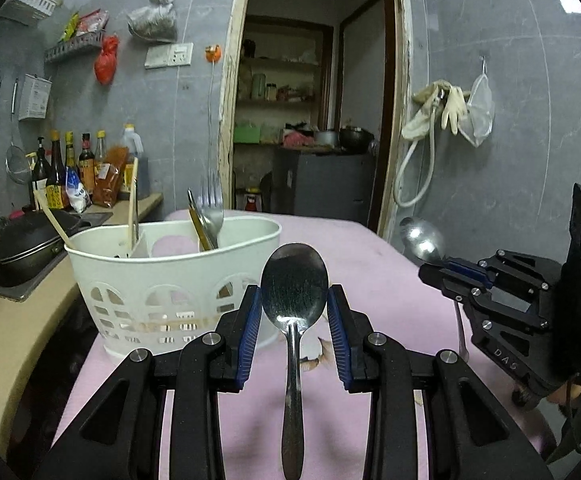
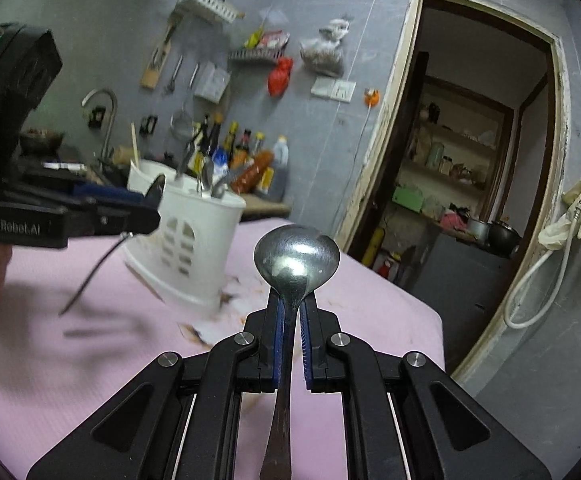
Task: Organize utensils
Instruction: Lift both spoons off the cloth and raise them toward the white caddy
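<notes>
white slotted plastic utensil caddy (image 1: 162, 280) stands on pink cloth (image 1: 370, 264), ahead-left of both grippers | left gripper (image 1: 294, 312) nearer, part-open, clasping steel spoon (image 1: 294, 280) by bowl edges, bowl up, handle trailing back | right gripper (image 2: 290, 312) near-shut, pinching second steel spoon (image 2: 296, 256) at neck

Caddy (image 1: 170, 284) on table (image 1: 370, 248), fork (image 1: 212, 208) inside.

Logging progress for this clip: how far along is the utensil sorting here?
Partly done: the white caddy already holds a fork and chopsticks. In hand: the left gripper grips one spoon by its bowl, and the right gripper is shut on a second spoon. Left: both spoons must go into the caddy.
</notes>
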The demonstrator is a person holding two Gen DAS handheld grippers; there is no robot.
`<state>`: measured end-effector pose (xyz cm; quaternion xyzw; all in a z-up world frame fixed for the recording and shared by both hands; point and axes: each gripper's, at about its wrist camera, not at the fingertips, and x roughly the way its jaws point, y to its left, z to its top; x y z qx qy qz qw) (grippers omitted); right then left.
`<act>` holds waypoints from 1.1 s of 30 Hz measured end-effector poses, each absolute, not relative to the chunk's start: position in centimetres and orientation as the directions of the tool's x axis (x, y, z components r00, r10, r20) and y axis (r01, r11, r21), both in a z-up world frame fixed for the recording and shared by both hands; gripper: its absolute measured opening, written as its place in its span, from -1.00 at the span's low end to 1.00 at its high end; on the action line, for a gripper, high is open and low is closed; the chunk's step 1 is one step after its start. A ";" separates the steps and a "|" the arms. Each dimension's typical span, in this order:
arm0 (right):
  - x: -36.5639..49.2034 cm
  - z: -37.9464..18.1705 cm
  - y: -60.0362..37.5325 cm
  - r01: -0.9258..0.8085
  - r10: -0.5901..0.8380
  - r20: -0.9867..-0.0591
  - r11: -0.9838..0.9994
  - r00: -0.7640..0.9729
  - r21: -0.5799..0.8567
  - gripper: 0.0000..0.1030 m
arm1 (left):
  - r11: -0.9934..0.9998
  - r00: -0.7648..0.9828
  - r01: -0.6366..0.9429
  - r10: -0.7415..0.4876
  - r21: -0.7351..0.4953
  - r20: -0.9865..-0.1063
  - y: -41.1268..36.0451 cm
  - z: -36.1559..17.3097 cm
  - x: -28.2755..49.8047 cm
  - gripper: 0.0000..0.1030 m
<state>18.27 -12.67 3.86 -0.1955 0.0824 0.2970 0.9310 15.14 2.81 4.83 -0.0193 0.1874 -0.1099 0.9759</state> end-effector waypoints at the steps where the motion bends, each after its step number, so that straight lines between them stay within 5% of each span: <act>1: 18.3 4.1 -12.5 -0.589 0.531 -0.256 0.749 0.808 -0.304 -0.89 | 0.975 0.908 0.206 -0.222 -0.082 -0.354 2.9 5.0 15.0 -0.44; 33: 22.9 12.6 -6.3 -0.688 0.681 0.132 0.726 0.721 0.015 -0.89 | 0.979 0.977 0.061 -0.098 -0.194 -0.188 12.6 14.1 18.0 -0.44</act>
